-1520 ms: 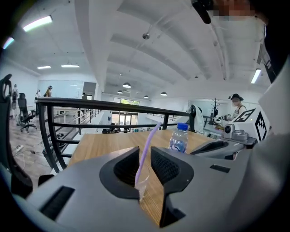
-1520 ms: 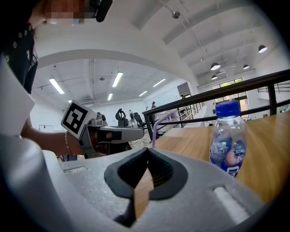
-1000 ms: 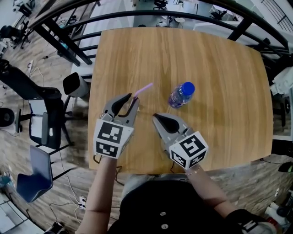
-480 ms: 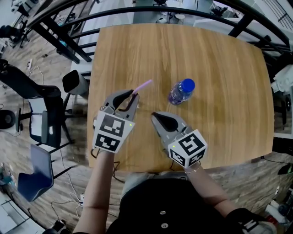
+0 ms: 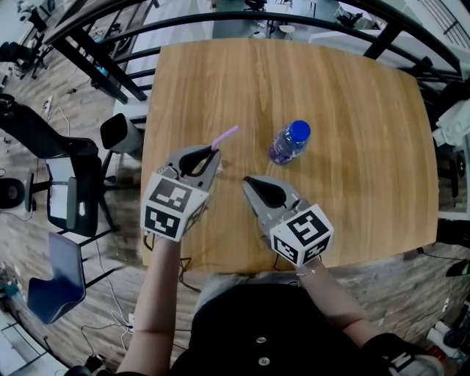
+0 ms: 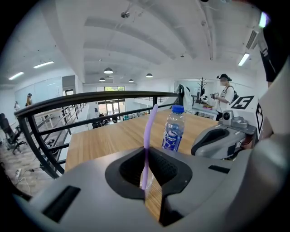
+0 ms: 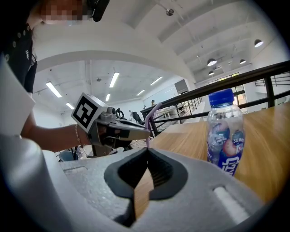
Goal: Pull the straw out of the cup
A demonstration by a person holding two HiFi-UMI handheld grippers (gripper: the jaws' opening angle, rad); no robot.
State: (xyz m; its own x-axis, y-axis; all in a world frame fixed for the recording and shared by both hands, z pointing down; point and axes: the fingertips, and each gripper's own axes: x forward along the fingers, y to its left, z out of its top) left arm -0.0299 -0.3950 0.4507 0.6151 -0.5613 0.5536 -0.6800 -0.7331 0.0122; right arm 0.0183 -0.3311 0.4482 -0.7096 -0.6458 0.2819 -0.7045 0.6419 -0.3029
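A thin purple straw [image 5: 225,136] sticks out past the tips of my left gripper [image 5: 213,153], which is shut on its lower part. In the left gripper view the straw [image 6: 148,131] rises upright from between the closed jaws of that gripper [image 6: 146,152]. No cup shows in any view. My right gripper [image 5: 247,181] hovers just right of the left one, shut with nothing in it [image 7: 147,152]. From the right gripper view the left gripper [image 7: 146,132] and the straw [image 7: 151,118] are straight ahead.
A clear plastic bottle with a blue cap [image 5: 288,143] stands on the wooden table [image 5: 330,88], right of the straw and beyond the right gripper; it also shows as the bottle [image 7: 224,131]. A black railing [image 5: 220,22] runs past the far edge. Chairs [image 5: 70,191] stand left.
My left gripper has shifted slightly left and away with the straw still clamped. The right gripper and the bottle have barely moved.
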